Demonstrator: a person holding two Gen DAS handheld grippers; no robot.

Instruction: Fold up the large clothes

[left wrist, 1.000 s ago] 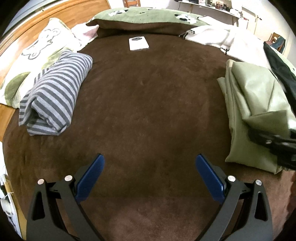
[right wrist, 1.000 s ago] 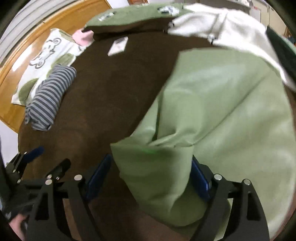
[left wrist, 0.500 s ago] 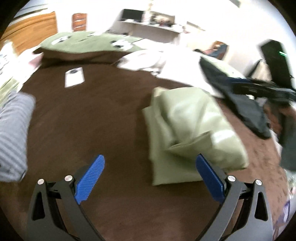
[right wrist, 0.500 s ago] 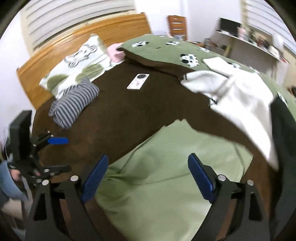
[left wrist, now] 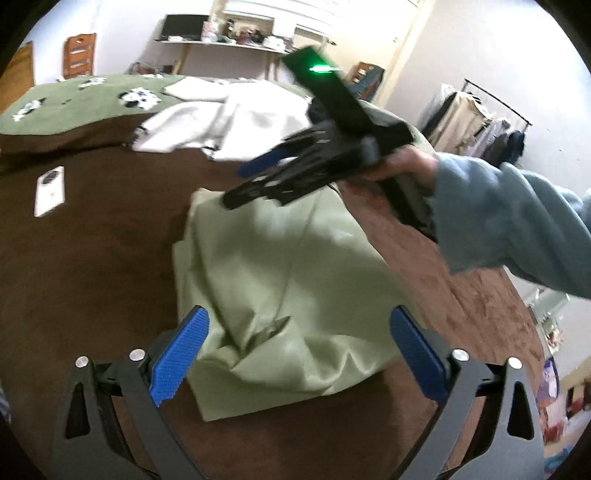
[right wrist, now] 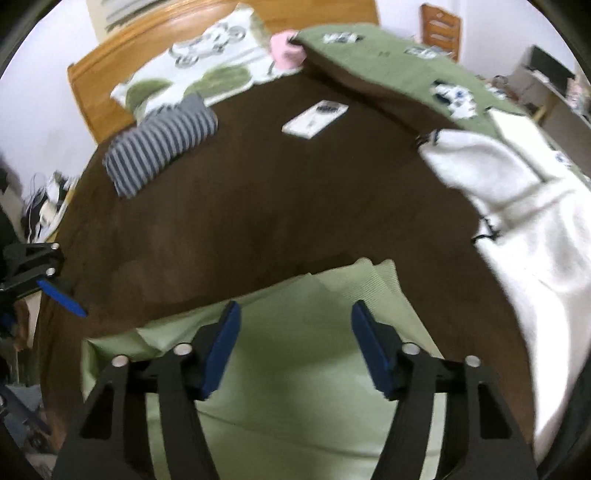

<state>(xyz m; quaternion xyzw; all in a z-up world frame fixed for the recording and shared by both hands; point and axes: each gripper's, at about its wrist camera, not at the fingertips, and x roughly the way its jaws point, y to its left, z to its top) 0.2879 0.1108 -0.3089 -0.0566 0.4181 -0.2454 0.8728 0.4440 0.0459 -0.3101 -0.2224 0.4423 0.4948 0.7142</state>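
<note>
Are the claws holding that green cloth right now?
No. Both the left claw and the right claw are open over the folded green garment, with nothing pinched between their pads.

Pale walls (left wrist: 424, 55), wooden headboard (right wrist: 110, 74) behind a brown-covered bed (right wrist: 277, 206), cluttered shelf (left wrist: 229, 38) on the far wall, wooden chair (right wrist: 441, 27), clothes rack (left wrist: 491, 122) at right.

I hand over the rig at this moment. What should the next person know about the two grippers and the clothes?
Left gripper: open, empty, near edge of the light green garment.
Right gripper: open, empty, above the same garment.
Garment lies partly folded on the brown blanket.
Striped garment sits folded by the pillow.
White garment lies unfolded.
Left: finish green, then white.
</note>
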